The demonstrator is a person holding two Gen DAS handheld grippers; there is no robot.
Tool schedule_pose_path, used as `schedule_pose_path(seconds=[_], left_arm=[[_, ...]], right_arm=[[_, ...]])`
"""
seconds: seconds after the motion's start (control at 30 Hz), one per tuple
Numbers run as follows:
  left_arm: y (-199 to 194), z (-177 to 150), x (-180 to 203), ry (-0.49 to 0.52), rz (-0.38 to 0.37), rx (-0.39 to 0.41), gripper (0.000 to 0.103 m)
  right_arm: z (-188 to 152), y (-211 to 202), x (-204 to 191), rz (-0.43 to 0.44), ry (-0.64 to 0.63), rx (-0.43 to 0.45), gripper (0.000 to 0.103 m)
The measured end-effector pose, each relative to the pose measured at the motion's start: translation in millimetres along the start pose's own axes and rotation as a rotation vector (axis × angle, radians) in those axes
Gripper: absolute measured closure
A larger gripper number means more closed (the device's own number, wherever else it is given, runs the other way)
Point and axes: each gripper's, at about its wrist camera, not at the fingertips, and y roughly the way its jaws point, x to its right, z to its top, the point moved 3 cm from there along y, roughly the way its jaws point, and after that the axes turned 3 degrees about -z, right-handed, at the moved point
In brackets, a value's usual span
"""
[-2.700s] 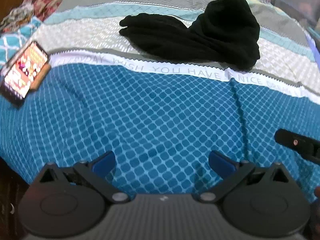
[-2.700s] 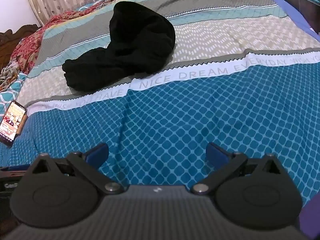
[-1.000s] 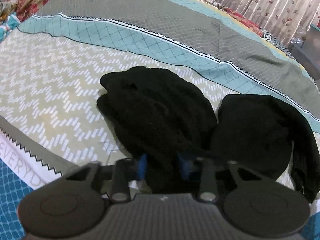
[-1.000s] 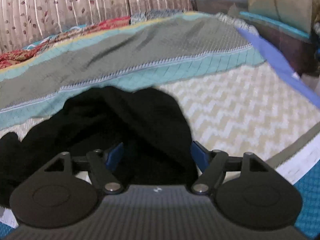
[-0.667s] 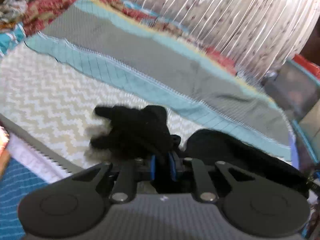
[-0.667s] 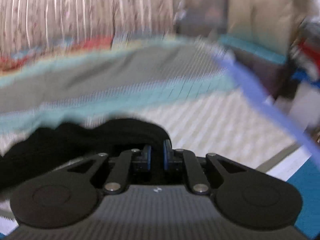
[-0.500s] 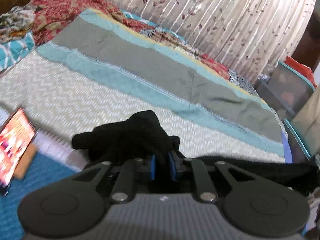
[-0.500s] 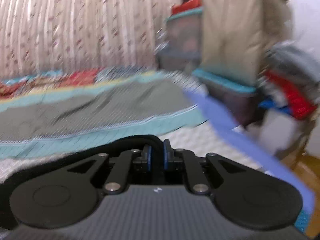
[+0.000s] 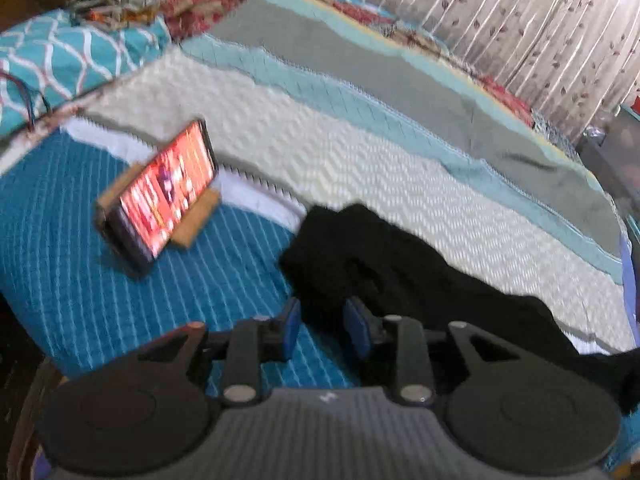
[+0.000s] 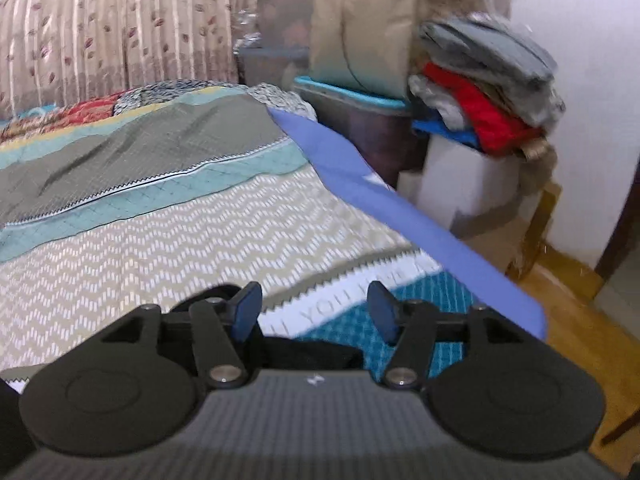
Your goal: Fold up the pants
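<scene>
The black pants (image 9: 404,268) lie stretched across the bed from the lower middle toward the right in the left wrist view. My left gripper (image 9: 322,328) sits at their near left end with its blue pads parted; black cloth lies between and beyond them. My right gripper (image 10: 314,312) is open over the bed's right side. A strip of the black pants (image 10: 312,354) shows just under and behind its pads, not held.
A phone (image 9: 160,196) with a lit screen leans on a wooden stand at the left of the bed. Teal pillow (image 9: 60,60) lies at the far left. Storage boxes and stacked clothes (image 10: 480,92) stand beside the bed's right edge (image 10: 400,208). Curtains hang behind.
Both grippers were shut on the pants half a second ago and pulling them toward the near side. Now both have opened, and the pants lie spread out lower on the bed.
</scene>
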Motion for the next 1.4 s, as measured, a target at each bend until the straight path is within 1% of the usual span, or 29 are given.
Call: schedule_pose_path(seconds=[0.03,0.07,0.1,0.13,0.17,0.2,0.23,0.33,0.37,0.43,0.47,0.5,0.6,0.73,0.77,0.83,0.87,0.9,0.93,0.97,1.0,1.07,1.13,1.17,1.2,1.23,1.27,1.33,1.4], left_arm=[[2.9,5.2,3.6,0.013,0.0,0.006,0.067],[7.3,8.9,7.5,0.024,-0.004,0.004,0.06],[12.7,8.7,13.3,0.033,-0.009,-0.002,0.056],[21.5,11.1,18.6,0.044,-0.02,-0.014,0.055],[28.8,10.4,22.6,0.051,-0.029,-0.029,0.05],[42.6,12.7,26.2,0.051,-0.031,-0.062,0.041],[52.4,12.5,28.3,0.047,-0.027,-0.092,0.039],[80.4,9.8,27.8,0.023,-0.037,-0.162,0.038],[87.8,8.2,26.1,0.011,-0.041,-0.179,0.039],[97.6,4.1,25.4,-0.012,-0.052,-0.195,0.049],[98.4,-1.4,24.7,-0.014,-0.05,-0.195,0.068],[99.2,-3.5,24.8,-0.009,-0.048,-0.195,0.082],[89.3,-0.7,26.3,-0.005,-0.054,-0.159,0.09],[65.5,8.1,22.9,-0.048,-0.081,-0.111,0.091],[59.0,10.7,22.6,-0.064,-0.091,-0.102,0.091],[46.0,16.4,21.7,-0.091,-0.117,-0.08,0.092],[39.5,20.0,20.8,-0.104,-0.131,-0.063,0.092],[30.6,23.2,19.9,-0.122,-0.143,-0.043,0.092],[20.5,27.2,17.3,-0.144,-0.157,-0.02,0.092],[10.7,31.6,14.3,-0.167,-0.174,0.003,0.092],[-0.1,36.2,10.1,-0.189,-0.19,0.029,0.092],[-13.1,42.5,5.1,-0.211,-0.191,0.066,0.092],[-15.7,47.3,1.5,-0.216,-0.171,0.075,0.092],[-14.1,48.2,0.6,-0.218,-0.157,0.072,0.092],[-11.5,48.4,-0.2,-0.222,-0.141,0.067,0.092],[-7.5,47.6,0.1,-0.226,-0.13,0.057,0.092],[-4.3,46.3,0.4,-0.228,-0.131,0.048,0.092],[0.8,44.0,0.4,-0.226,-0.126,0.037,0.092],[3.5,44.2,-1.9,-0.227,-0.116,0.03,0.092]], right_arm=[[-0.2,-3.8,2.0,0.006,0.017,0.001,0.043],[-2.7,-7.4,5.3,0.01,0.035,-0.002,0.043],[-7.2,-13.0,6.7,0.019,0.049,-0.009,0.043],[-8.7,-17.5,6.8,0.036,0.061,-0.017,0.042],[-12.8,-23.1,8.5,0.056,0.078,-0.025,0.042],[-16.3,-26.7,9.1,0.081,0.094,-0.033,0.043],[-19.7,-29.9,9.0,0.101,0.105,-0.041,0.043],[-31.6,-38.5,9.6,0.158,0.129,-0.073,0.043],[-35.6,-41.4,9.6,0.173,0.137,-0.079,0.045],[-42.1,-45.3,8.0,0.194,0.141,-0.088,0.05],[-45.0,-45.3,7.3,0.203,0.142,-0.095,0.052],[-48.0,-45.0,6.1,0.208,0.147,-0.101,0.056],[-55.3,-37.9,1.6,0.236,0.177,-0.143,0.057],[-60.3,-13.0,-3.8,0.217,0.211,-0.177,0.055],[-61.3,-4.0,-6.4,0.215,0.213,-0.189,0.052],[-60.7,16.2,-9.9,0.243,0.254,-0.222,0.049],[-59.0,24.3,-11.6,0.266,0.287,-0.228,0.052],[-55.3,31.2,-12.5,0.272,0.309,-0.222,0.077],[-48.9,35.2,-12.4,0.25,0.315,-0.196,0.087],[-37.6,34.7,-10.3,0.235,0.334,-0.161,0.087],[-24.1,31.4,-5.9,0.23,0.363,-0.105,0.087],[3.0,26.0,-1.2,0.216,0.388,-0.022,0.087],[25.5,29.7,1.0,0.189,0.411,-0.003,0.081],[31.9,33.6,1.8,0.187,0.428,-0.009,0.073],[35.2,37.3,2.2,0.181,0.429,-0.015,0.062],[35.4,37.9,2.7,0.156,0.422,-0.015,0.06],[32.3,34.3,3.8,0.141,0.413,-0.012,0.06],[19.6,24.7,5.2,0.167,0.385,-0.006,0.06],[1.7,14.1,12.1,0.17,0.369,-0.028,0.058]])
